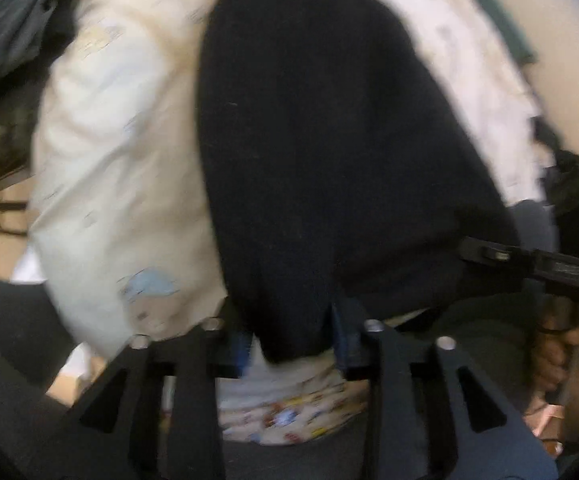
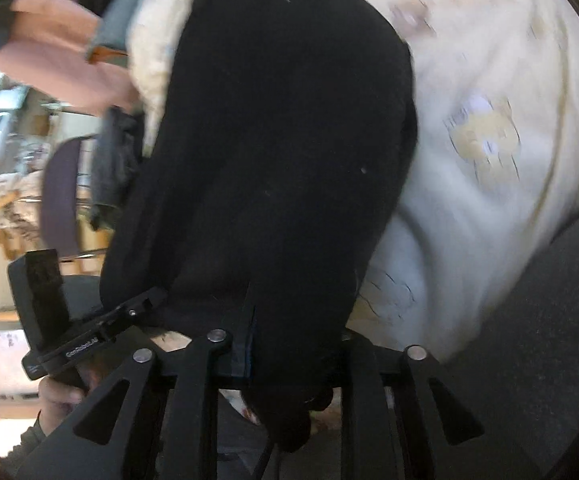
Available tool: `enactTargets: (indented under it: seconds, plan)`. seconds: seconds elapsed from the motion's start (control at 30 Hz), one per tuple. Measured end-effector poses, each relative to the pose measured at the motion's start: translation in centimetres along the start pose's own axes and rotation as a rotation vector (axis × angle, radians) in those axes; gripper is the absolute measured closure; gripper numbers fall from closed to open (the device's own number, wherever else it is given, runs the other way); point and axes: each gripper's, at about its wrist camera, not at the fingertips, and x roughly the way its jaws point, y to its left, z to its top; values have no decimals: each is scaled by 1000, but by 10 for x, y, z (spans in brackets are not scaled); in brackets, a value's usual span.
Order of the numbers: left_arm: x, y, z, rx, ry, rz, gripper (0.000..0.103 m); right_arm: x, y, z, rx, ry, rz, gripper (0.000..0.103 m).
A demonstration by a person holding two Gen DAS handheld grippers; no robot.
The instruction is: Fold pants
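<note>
Black pants [image 1: 329, 140] lie lengthwise on a cream cartoon-print duvet [image 1: 121, 160] and run away from both cameras. The left gripper [image 1: 293, 340] points down at their near end. Its blue pads stand apart, with the black cloth loose between them and a strip of duvet showing beside the left pad. From the right wrist, the pants [image 2: 281, 140] fill the middle of the picture. A bunched end of them hangs between the parted fingers of the right gripper [image 2: 295, 344]. Each view shows the other gripper, held in a hand [image 1: 569, 360] [image 2: 57, 396], at the pants' side edge.
The duvet [image 2: 489, 140] spreads wide around the pants. A grey-blue garment [image 1: 9, 40] lies at the far left. A pink cloth [image 2: 49, 48], a dark purple rounded thing [image 2: 61, 192] and room clutter sit beyond the bed edge. Dark grey fabric [image 2: 529, 320] fills the lower right.
</note>
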Motion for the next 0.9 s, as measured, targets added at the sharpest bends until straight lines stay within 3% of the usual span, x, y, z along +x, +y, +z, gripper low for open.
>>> enactTargets:
  seconds: [0.07, 0.1, 0.2, 0.27, 0.33, 0.4, 0.5, 0.57, 0.6, 0.7, 0.8, 0.9]
  plan:
    - [-3, 5, -6, -7, 24, 54, 63, 2, -2, 0, 28, 61, -33, 69]
    - [-9, 8, -8, -20, 27, 61, 53, -2, -3, -3, 24, 72, -37, 68]
    - [-43, 16, -8, -29, -53, 87, 46, -29, 4, -6, -24, 65, -78, 64]
    - [-68, 16, 3, -29, -150, 112, 37, -54, 11, -1, -69, 4, -110, 61]
    - [-83, 10, 23, -25, -244, 108, 18, -86, 25, 15, -134, -105, -149, 44]
    - [-79, 1, 45, -10, -269, 103, 18, -99, 36, 32, -189, -169, -136, 43]
    - [-35, -17, 66, 51, -181, 75, 18, -82, 44, 53, -231, -143, -73, 43]
    - [3, -24, 62, 41, -63, 42, 18, -52, 40, 59, -207, -72, -46, 43]
    - [19, -30, 59, 68, -11, 29, 18, -28, 34, 59, -197, 6, -39, 46]
    - [67, -38, 33, 166, 136, 97, 17, 28, 2, 40, -150, 156, -174, 47]
    - [72, -49, 18, 238, 108, 167, 14, 45, -10, 30, -159, 198, -267, 50]
    - [58, -46, 22, 186, 115, 124, 14, 40, 3, 31, -205, 231, -310, 50]
